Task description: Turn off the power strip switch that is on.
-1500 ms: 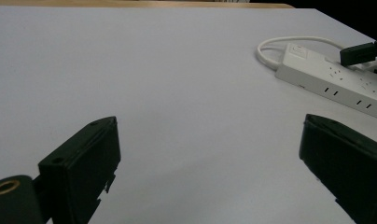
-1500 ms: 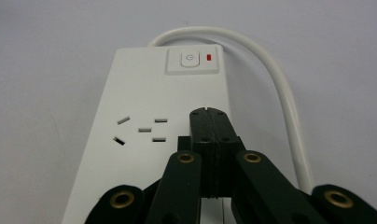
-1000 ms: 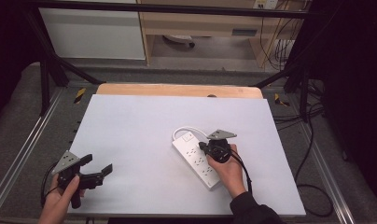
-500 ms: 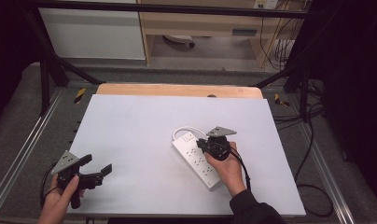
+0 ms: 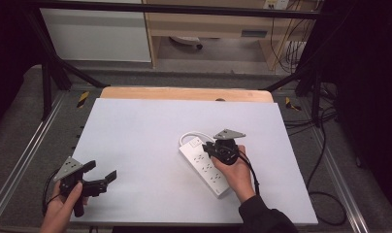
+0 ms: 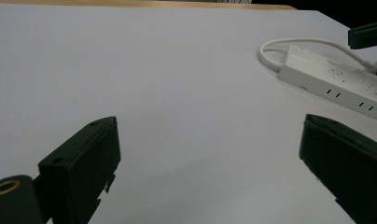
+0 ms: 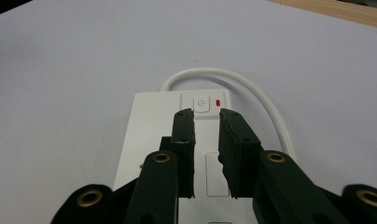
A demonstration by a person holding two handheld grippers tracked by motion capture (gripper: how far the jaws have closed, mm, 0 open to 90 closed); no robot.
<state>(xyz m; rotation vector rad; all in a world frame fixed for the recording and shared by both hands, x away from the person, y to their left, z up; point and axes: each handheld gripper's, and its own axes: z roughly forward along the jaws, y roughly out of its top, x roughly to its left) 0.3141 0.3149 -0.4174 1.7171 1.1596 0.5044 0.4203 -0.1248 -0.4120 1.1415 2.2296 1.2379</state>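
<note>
A white power strip (image 5: 204,165) lies slanted on the white table top (image 5: 150,126). Its cord (image 5: 190,135) loops off the far end. My right gripper (image 5: 211,148) points down at that end. In the right gripper view the right gripper (image 7: 206,114) has its tips just short of the power button (image 7: 201,103) and a red light (image 7: 218,102). Its jaws have just been opening and stand slightly apart. A white raised rectangle (image 7: 216,173), perhaps the cord's plug, sits between them. My left gripper (image 5: 101,171) rests open and bare at the near left corner. The left gripper (image 6: 210,126) faces the strip (image 6: 331,79).
The cord (image 7: 252,86) curves round behind my right jaw. A wooden strip (image 5: 184,93) borders the table's far edge. Metal frame rails (image 5: 19,160) run along both sides, and loose cables (image 5: 320,179) hang off the right.
My right gripper's jaws, shut a second ago, have parted a little over the strip. The right hand has hardly shifted. The left gripper has stayed where it was.
</note>
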